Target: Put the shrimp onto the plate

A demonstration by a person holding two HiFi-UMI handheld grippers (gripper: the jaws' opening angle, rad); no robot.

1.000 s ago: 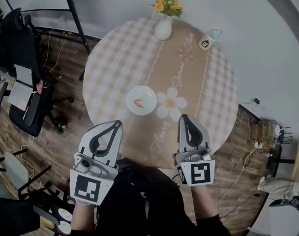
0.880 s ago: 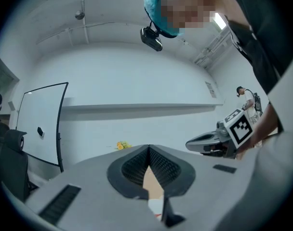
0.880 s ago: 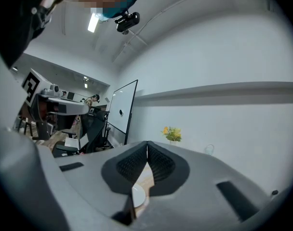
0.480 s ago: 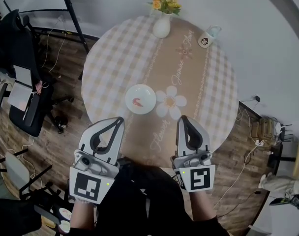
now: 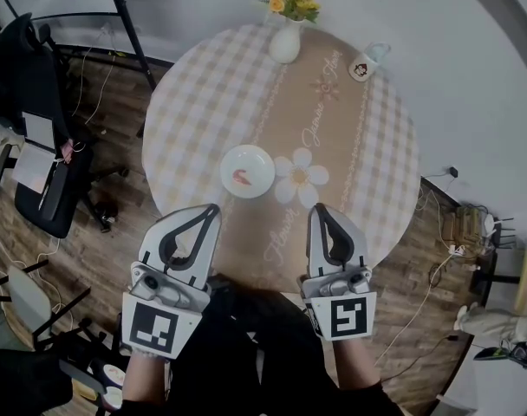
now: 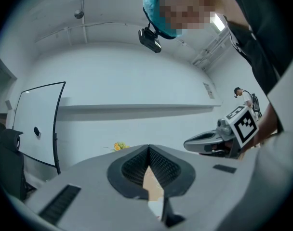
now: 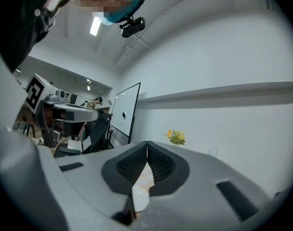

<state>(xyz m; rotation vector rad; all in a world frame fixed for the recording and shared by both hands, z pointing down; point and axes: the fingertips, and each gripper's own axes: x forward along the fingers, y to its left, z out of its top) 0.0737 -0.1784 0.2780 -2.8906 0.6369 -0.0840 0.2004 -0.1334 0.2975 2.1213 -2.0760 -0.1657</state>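
Note:
A small white plate sits on the round table, left of a flower print, and the pink shrimp lies in it. My left gripper is held above the table's near edge, below and left of the plate, jaws shut on nothing. My right gripper hangs level with it to the right, jaws shut and empty too. In the left gripper view my left gripper shows its tips meeting; the right gripper view shows my right gripper closed the same way.
A white vase of yellow flowers stands at the table's far edge, a mug at the far right. A black office chair and cables are on the wood floor to the left. The person's dark clothing fills the bottom middle.
Both grippers have stayed shut and almost still; the right one has drifted slightly left. The table and plate have shifted a little in the view.

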